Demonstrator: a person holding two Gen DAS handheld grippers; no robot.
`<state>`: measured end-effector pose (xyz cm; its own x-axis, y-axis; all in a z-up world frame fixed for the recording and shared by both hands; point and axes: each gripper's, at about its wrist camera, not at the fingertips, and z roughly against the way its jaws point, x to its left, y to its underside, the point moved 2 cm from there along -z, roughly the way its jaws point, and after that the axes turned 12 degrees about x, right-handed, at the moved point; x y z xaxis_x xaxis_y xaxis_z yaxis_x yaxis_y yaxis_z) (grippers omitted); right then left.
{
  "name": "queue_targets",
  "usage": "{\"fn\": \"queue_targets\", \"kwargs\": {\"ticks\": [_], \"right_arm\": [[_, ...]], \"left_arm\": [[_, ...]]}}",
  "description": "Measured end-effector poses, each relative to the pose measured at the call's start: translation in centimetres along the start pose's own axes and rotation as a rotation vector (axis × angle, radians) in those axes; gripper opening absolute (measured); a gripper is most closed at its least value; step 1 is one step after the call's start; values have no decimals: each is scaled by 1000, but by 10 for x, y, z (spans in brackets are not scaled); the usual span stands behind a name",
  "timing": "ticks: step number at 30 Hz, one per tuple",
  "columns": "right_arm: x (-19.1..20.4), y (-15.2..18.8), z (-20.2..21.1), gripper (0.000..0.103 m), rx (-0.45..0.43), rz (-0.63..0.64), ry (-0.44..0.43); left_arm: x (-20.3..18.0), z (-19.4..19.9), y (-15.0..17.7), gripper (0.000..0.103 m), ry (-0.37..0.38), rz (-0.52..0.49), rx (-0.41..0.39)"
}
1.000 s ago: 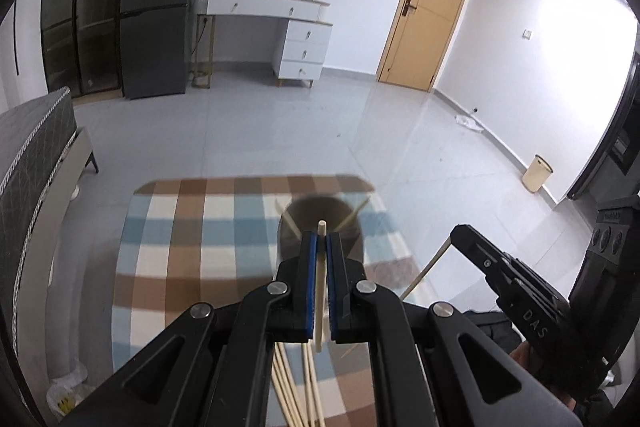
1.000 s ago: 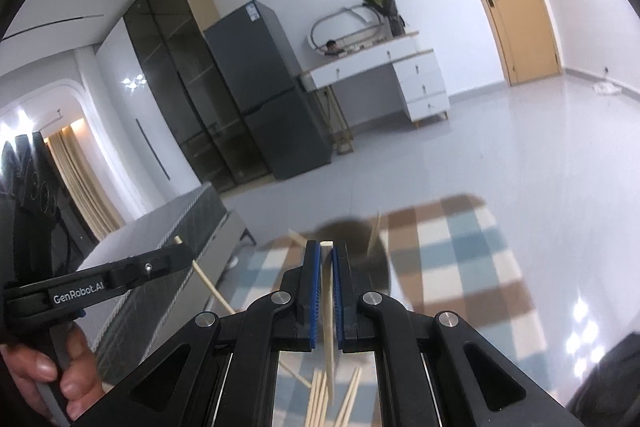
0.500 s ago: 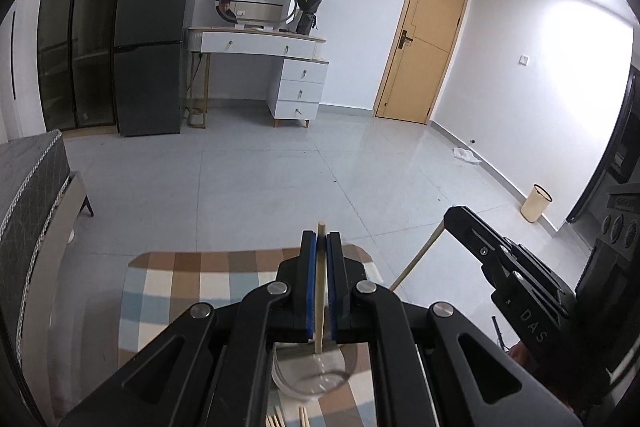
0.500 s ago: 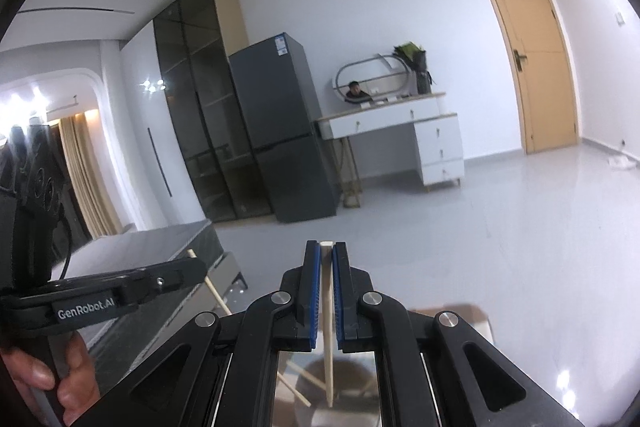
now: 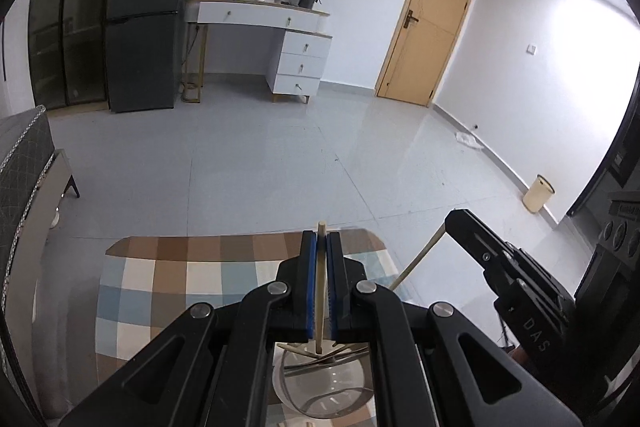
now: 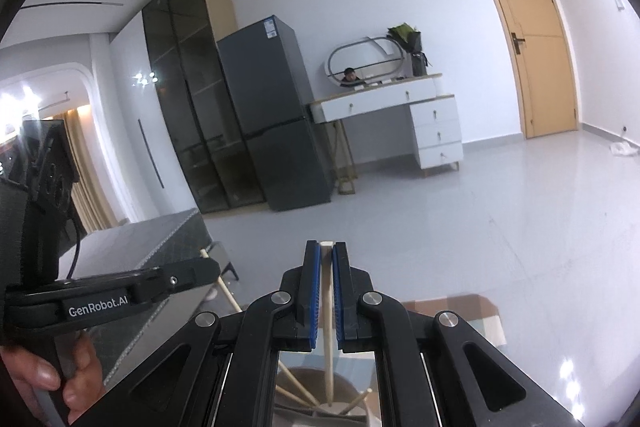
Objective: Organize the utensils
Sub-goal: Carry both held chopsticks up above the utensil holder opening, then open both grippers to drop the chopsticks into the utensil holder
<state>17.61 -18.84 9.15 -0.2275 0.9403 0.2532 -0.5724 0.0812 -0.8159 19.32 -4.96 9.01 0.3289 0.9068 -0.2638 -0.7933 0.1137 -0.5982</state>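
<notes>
Checked tablecloth; claws pinch chopsticks.

Evenly lit, cool and rather flat, both views sharp with no motion blur. Strong overexposed glare on the white wall at far right of the left wrist view, from a ceiling spot. Warm glow at far left of the right wrist view near the curtains. Soft reflections on the glossy tiled floor, bright specks at near right. Heavy fisheye bending of door and walls, black vignette around the edges. Only faint shadows.
</notes>
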Motion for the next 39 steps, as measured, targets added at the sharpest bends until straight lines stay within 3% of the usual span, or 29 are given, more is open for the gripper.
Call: {"fn": "queue_targets", "kwargs": {"ticks": [8,11,13,16,25,35,39], "right_arm": [[-14,18,-7,9,68,-21,-18],[-17,26,-4,12,100,-33,-18],[-21,29,0,18,108,-45,-24],[-23,34,10,29,115,-53,-12],[-12,44,52,47,94,-64,23],[15,52,91,70,59,-41,40],[23,60,105,73,41,-29,47]], "left_arm": [[-16,-15,9,1,16,-31,86],[-22,-14,11,11,-25,-54,114],[-21,-8,13,35,-43,-44,94],[-16,9,15,53,-60,-7,45],[-13,65,33,73,-152,41,-43],[-14,99,63,84,-211,67,-132],[-7,102,72,85,-234,86,-170]]}}
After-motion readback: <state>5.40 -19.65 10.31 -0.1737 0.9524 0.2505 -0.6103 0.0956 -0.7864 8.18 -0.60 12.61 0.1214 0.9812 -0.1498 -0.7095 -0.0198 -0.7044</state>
